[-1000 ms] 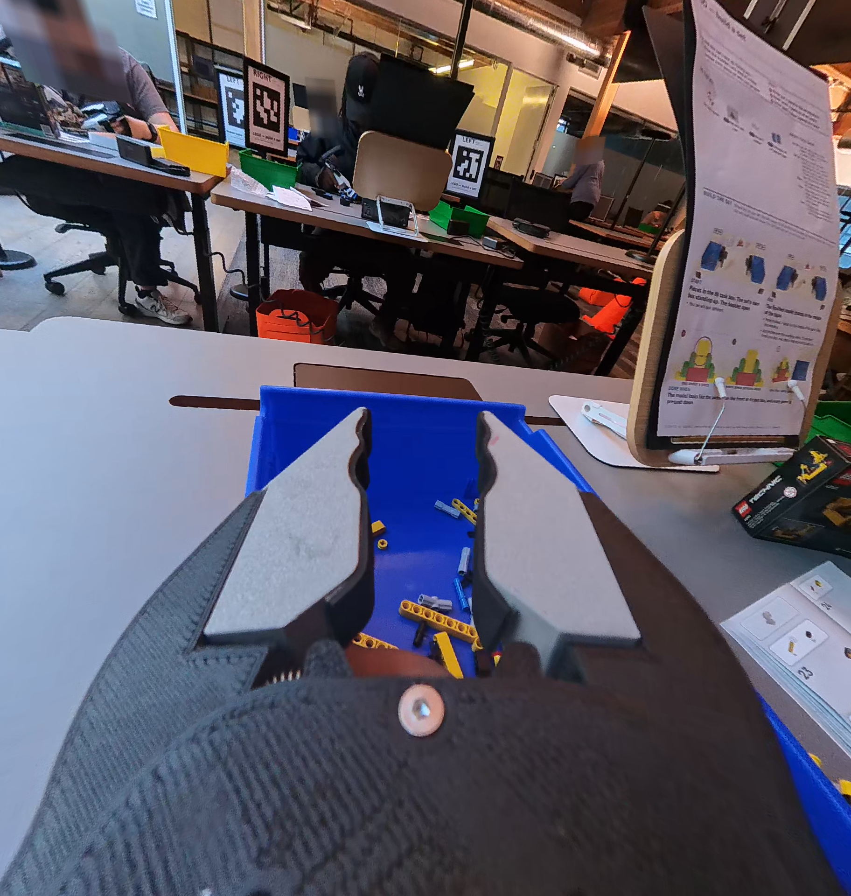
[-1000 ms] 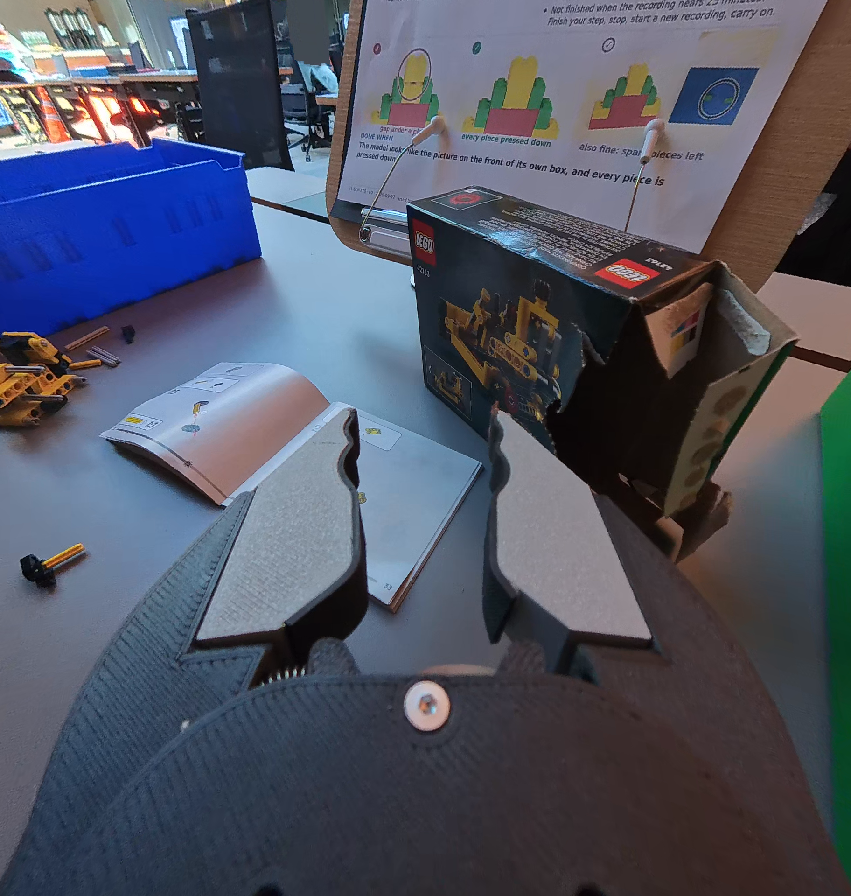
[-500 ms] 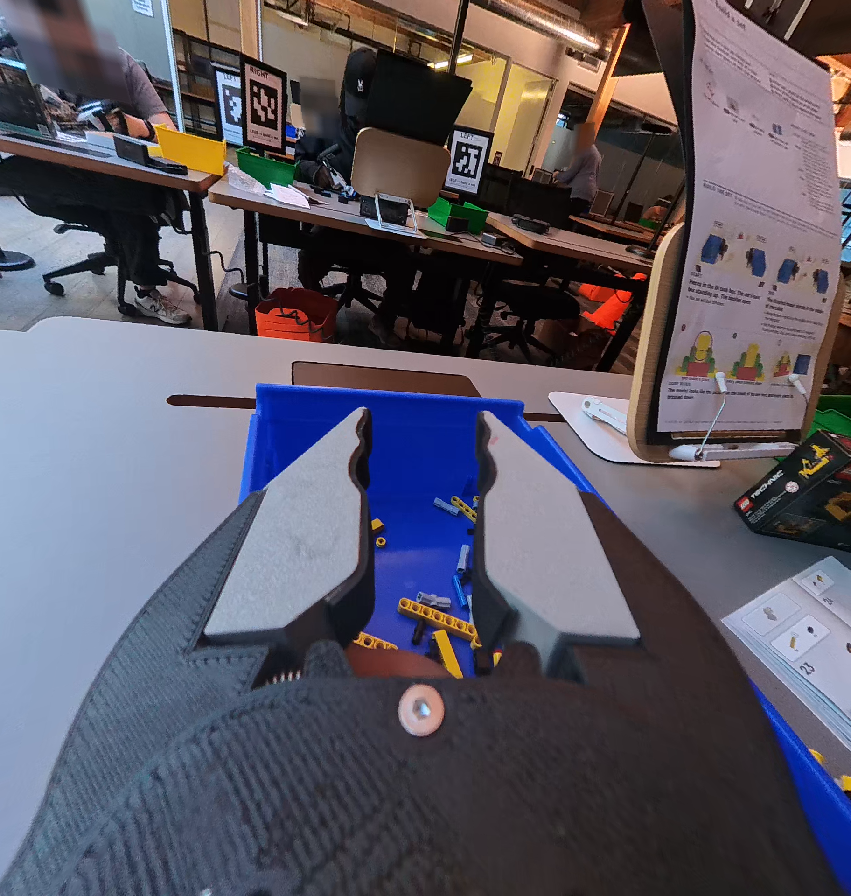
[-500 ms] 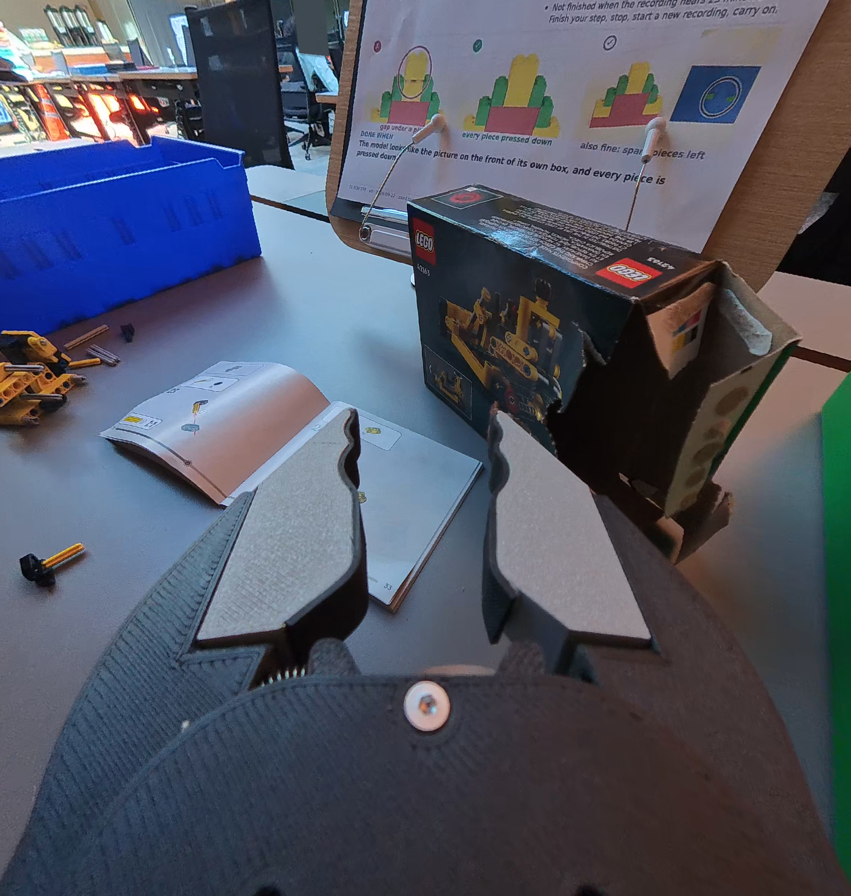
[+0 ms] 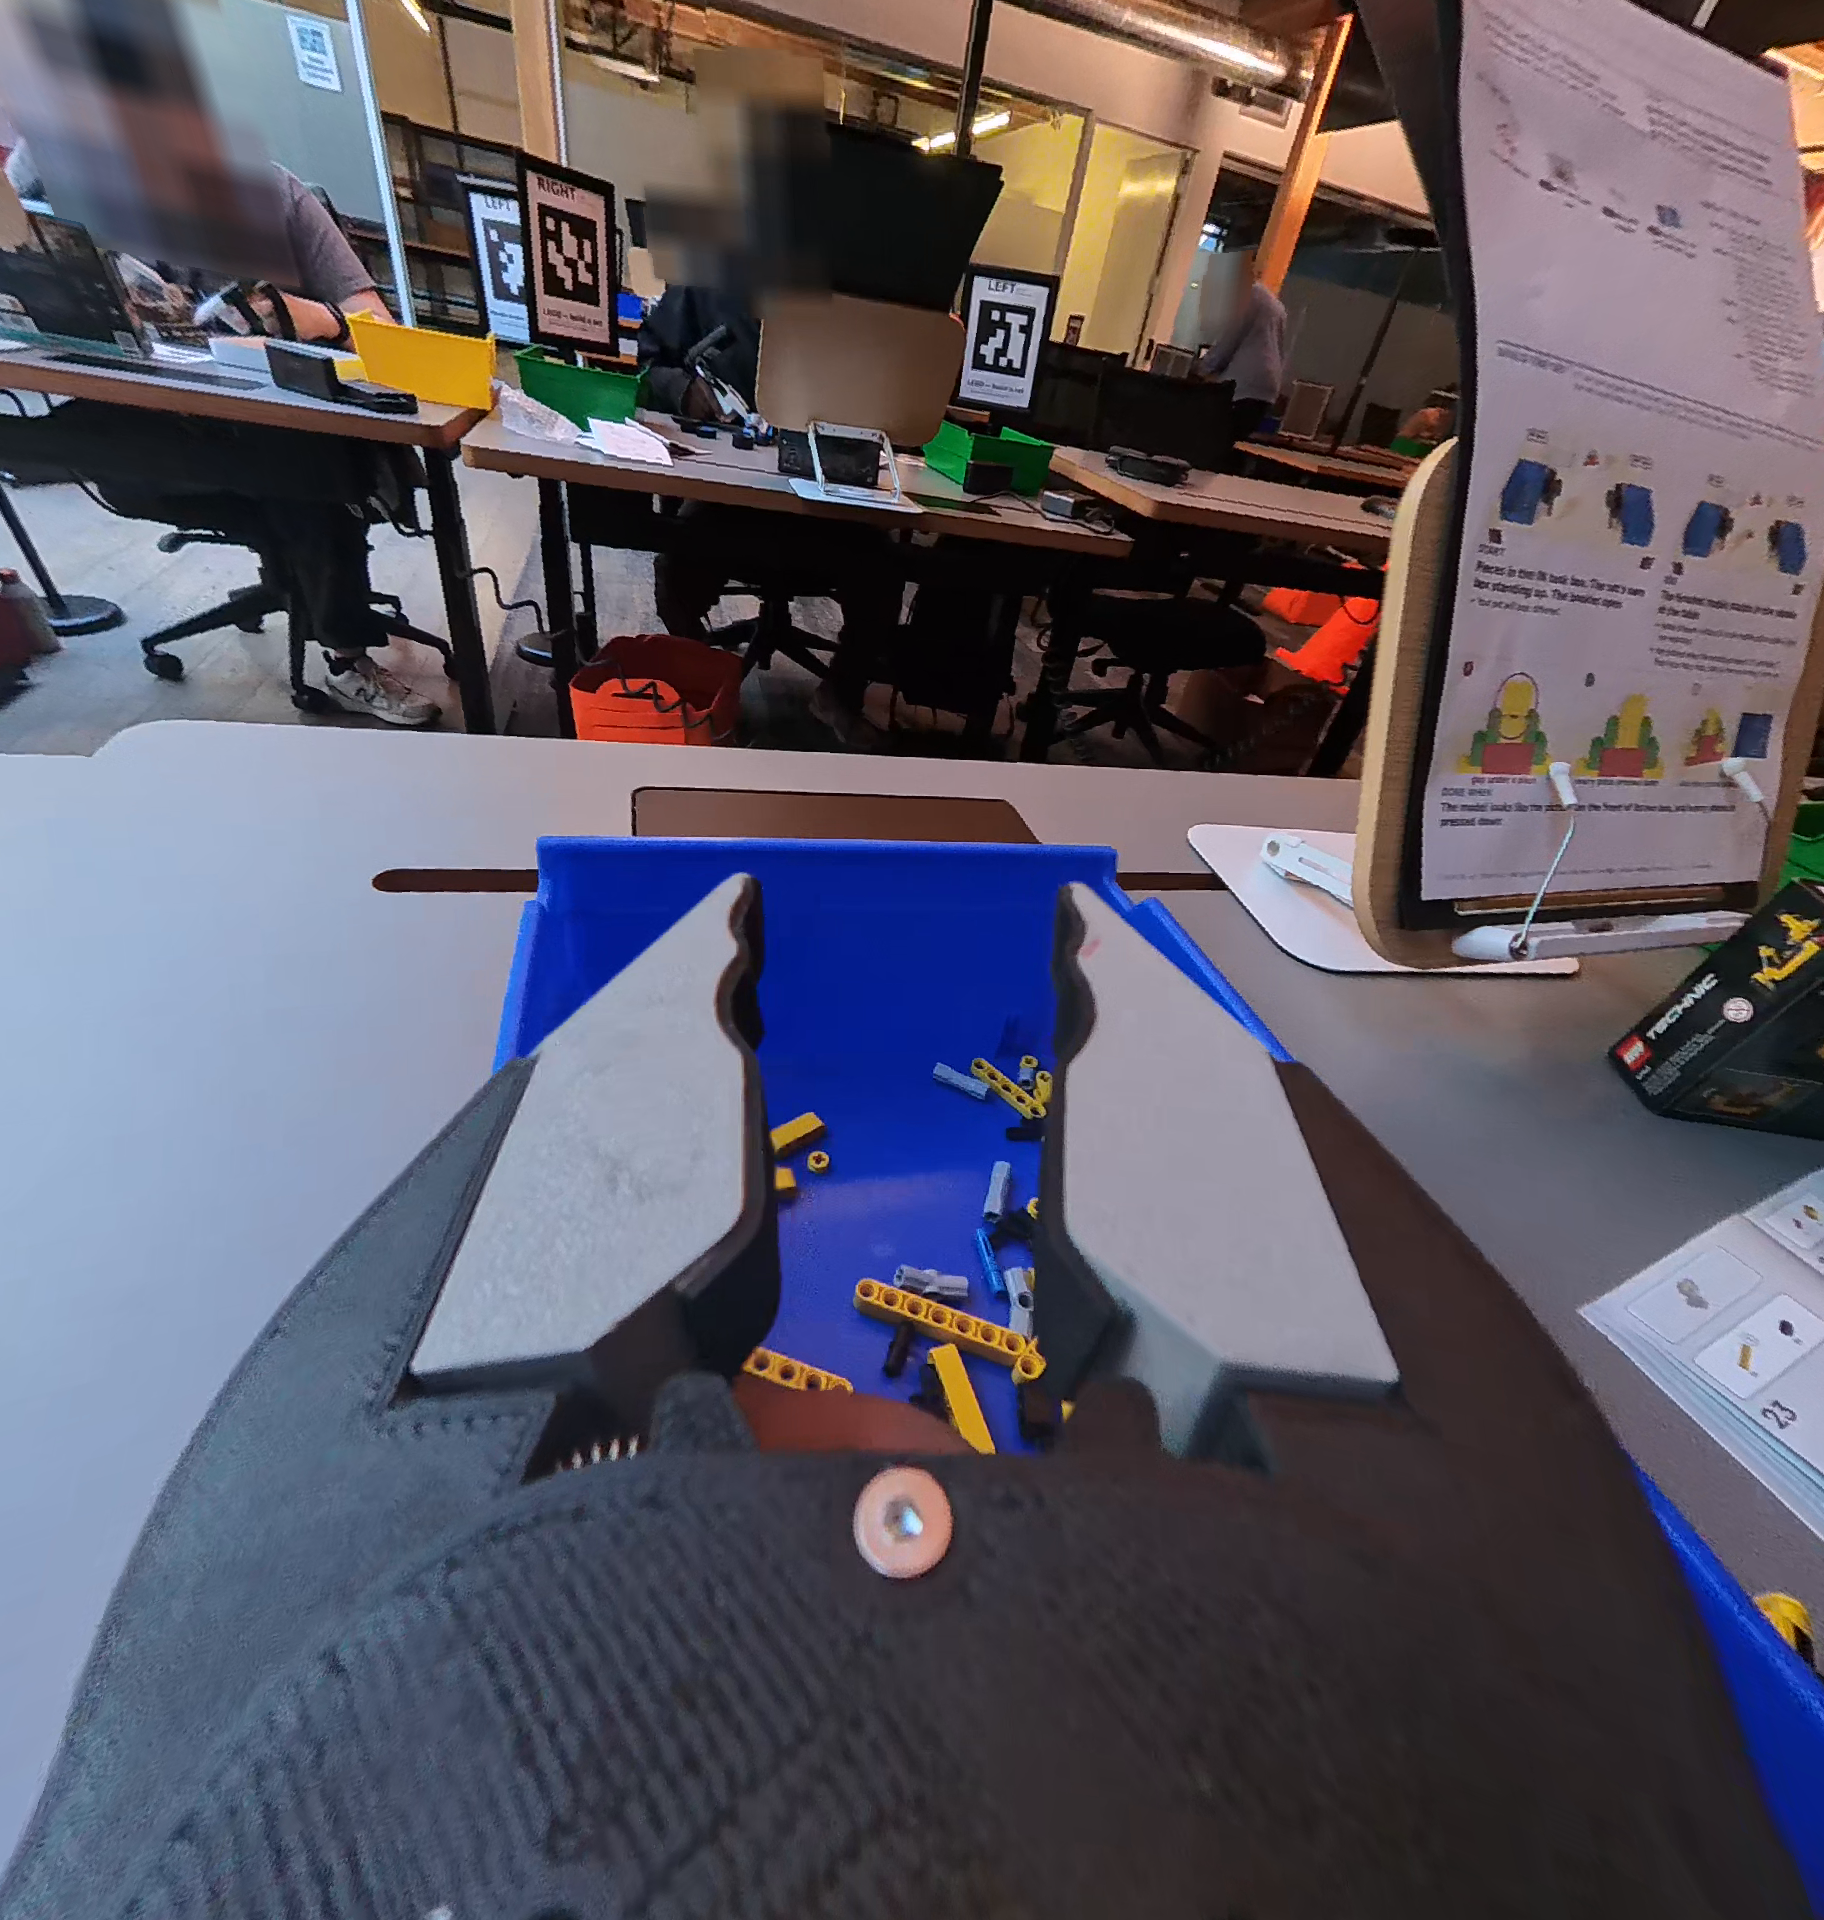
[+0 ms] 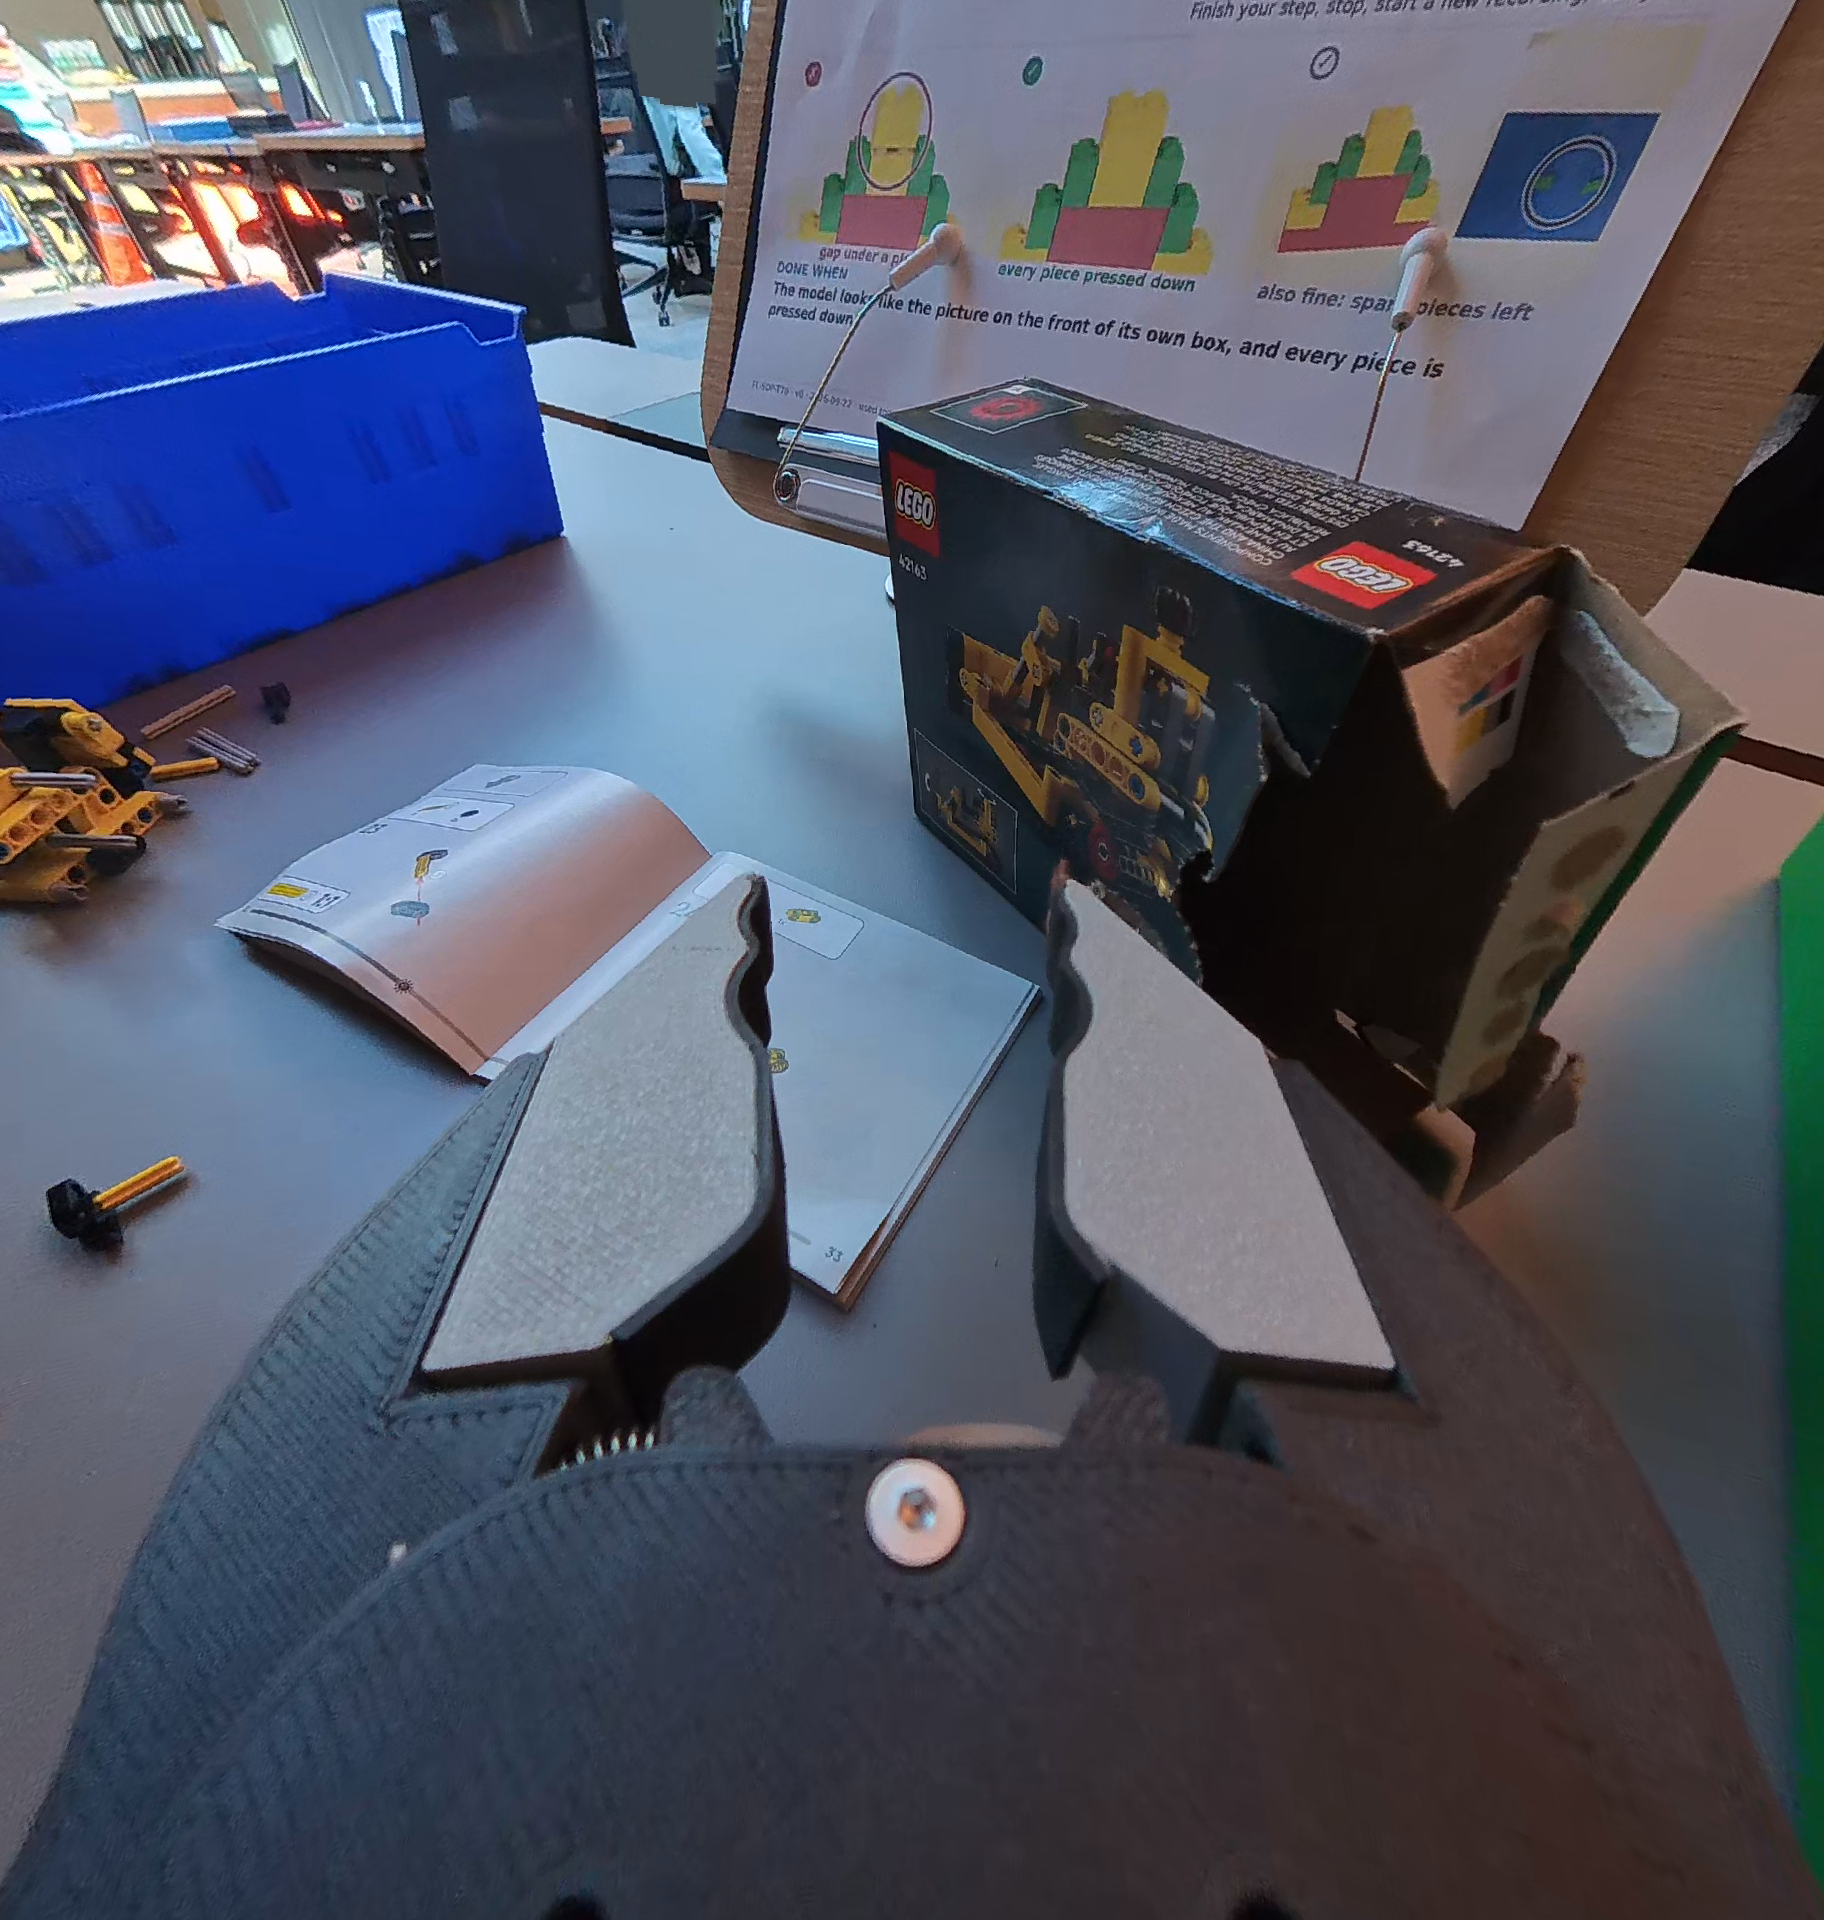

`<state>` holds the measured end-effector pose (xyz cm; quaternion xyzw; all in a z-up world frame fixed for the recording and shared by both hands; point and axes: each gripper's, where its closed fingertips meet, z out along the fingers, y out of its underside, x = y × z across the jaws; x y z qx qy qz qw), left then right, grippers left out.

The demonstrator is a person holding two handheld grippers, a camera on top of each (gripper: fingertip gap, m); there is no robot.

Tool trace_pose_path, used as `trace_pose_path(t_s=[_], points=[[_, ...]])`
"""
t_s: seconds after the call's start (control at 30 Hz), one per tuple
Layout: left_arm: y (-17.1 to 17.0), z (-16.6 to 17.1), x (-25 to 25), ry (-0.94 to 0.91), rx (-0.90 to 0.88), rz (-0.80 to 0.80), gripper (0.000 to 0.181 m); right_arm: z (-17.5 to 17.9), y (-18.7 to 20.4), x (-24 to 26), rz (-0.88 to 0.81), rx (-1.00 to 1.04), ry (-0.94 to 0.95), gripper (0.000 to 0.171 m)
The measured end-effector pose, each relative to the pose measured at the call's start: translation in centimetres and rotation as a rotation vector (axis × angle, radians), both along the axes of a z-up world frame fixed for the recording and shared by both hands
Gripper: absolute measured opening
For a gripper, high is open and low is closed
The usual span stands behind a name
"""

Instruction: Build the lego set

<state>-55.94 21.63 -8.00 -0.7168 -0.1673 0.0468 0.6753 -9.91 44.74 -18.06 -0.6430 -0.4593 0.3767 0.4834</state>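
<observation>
Piece-picking step, likely: left gripper [image 5: 908, 966] parted and empty above bin [image 5: 825, 868] of loose pieces [image 5: 939, 1320], right gripper [image 6: 903, 935] likewise empty beyond bin, model [image 6: 46, 800] beside bin; next, lower onto one piece.

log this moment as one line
left gripper: open over blue bin | right gripper: open over booklet | nothing held

Blue bin [image 5: 887, 935]: smooth plastic. Left gripper [image 5: 908, 935] w/ matt grey pads [image 5: 617, 1174], ribbed black body; right gripper [image 6: 908, 935] same. Lego box [image 6: 1147, 644]: glossy card, torn edge. Booklet [image 6: 534, 894]: satin paper. Table [image 5: 212, 987]: matt grey.
</observation>
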Motion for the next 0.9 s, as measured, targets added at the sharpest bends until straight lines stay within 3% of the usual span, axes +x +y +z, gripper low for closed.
trace_pose_path(t_s=[0.23, 0.5, 0.6, 0.67, 0.73, 0.8, 0.9], points=[[0.3, 0.0, 1.8, 0.032, -0.020, -0.053, 0.062, -0.2, -0.2, -0.4, 0.021, 0.005, -0.015, 0.048], [1.1, -1.7, 3.1, 0.099, -0.119, -0.118, 0.054, -0.3, -0.2, -0.8, 0.045, -0.001, -0.019, 0.048], [1.2, -3.4, 5.5, 0.133, -0.225, -0.281, 0.045, -0.2, -0.3, -0.8, 0.052, 0.000, -0.018, 0.048], [0.4, -5.8, 7.7, 0.184, -0.392, -0.441, 0.044, -0.2, -0.4, -0.8, 0.055, 0.001, -0.016, 0.048], [0.2, -6.4, 6.4, 0.256, -0.457, -0.352, 0.043, -0.2, -0.4, -0.8, 0.057, 0.003, -0.014, 0.048], [0.2, -5.6, 5.7, 0.305, -0.406, -0.299, 0.039, -0.1, -0.4, -0.8, 0.058, 0.004, -0.012, 0.047], [0.3, -4.5, 5.0, 0.229, -0.317, -0.267, 0.038, -0.1, -0.4, -0.8, 0.056, 0.006, -0.012, 0.047]])
